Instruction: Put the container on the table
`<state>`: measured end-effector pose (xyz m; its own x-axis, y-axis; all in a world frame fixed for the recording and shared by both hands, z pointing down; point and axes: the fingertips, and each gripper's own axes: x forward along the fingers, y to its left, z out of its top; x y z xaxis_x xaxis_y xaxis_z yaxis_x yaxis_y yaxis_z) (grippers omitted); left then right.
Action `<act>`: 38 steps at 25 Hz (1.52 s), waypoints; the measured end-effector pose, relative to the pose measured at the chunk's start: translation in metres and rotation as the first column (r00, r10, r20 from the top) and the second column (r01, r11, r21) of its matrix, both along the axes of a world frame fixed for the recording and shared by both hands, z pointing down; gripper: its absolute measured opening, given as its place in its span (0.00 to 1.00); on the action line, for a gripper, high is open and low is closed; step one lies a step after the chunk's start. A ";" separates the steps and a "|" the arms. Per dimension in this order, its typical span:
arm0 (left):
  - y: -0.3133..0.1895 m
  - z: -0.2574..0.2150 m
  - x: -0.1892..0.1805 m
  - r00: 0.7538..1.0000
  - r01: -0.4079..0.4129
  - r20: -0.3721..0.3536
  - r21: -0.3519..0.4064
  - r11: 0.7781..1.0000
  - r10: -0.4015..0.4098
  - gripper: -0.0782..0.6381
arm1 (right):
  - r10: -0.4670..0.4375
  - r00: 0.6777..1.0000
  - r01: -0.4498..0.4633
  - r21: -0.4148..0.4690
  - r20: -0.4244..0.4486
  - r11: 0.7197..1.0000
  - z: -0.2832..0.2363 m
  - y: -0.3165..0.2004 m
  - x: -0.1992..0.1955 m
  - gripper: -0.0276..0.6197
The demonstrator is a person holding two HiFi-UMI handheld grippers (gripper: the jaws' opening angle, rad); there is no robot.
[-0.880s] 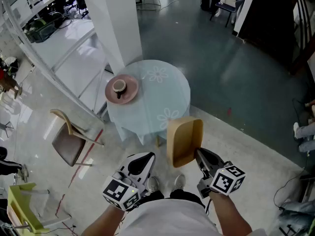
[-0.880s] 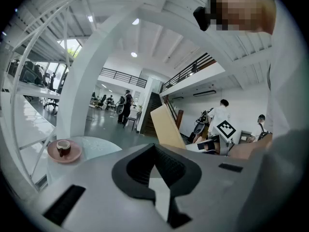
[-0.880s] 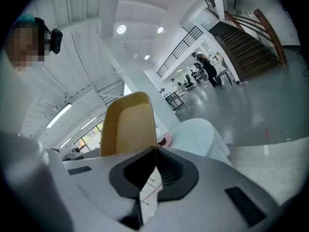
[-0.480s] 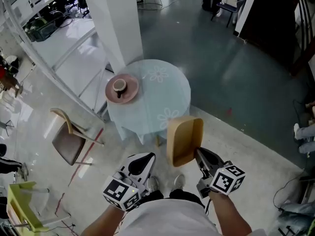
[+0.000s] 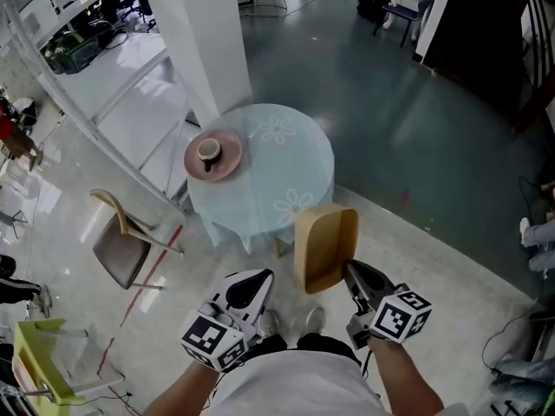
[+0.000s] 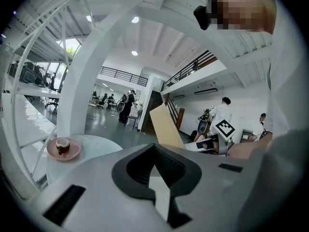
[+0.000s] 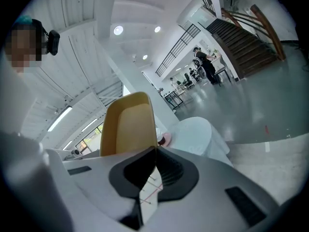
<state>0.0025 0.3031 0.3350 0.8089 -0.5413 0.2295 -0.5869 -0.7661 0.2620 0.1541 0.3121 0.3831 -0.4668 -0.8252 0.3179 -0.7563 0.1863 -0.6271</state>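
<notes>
"Where is the table (image 5: 295, 150)?"
"In the middle, in front of a big post (image 5: 204, 42). 1 plate (image 5: 229, 165) sits on its left side, with 1 cup (image 5: 209, 152) on it."
"And the container (image 5: 325, 248)?"
"Just this side of the table, at the tip of the right gripper (image 5: 351, 274). The left gripper (image 5: 254, 280) is left of it. 1 chair (image 5: 121, 243) stands left of the table."

No legible words, no brands, no numbers, no signs — nothing readable anywhere in view.
</notes>
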 end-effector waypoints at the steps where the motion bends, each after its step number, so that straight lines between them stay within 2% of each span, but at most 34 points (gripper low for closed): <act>1: 0.001 0.000 0.003 1.000 0.001 0.002 0.000 1.000 -0.001 0.14 | -0.001 1.000 0.001 0.000 0.002 1.000 0.000 0.001 0.003 0.09; 22: 0.022 0.000 0.084 0.998 0.052 0.035 0.011 0.999 -0.052 0.14 | -0.051 0.998 0.051 0.005 0.039 0.999 0.006 0.010 0.084 0.09; 38: 0.005 0.002 0.101 0.994 0.098 0.038 0.028 0.995 -0.099 0.14 | -0.082 0.995 0.081 0.016 0.052 0.997 0.011 -0.010 0.107 0.09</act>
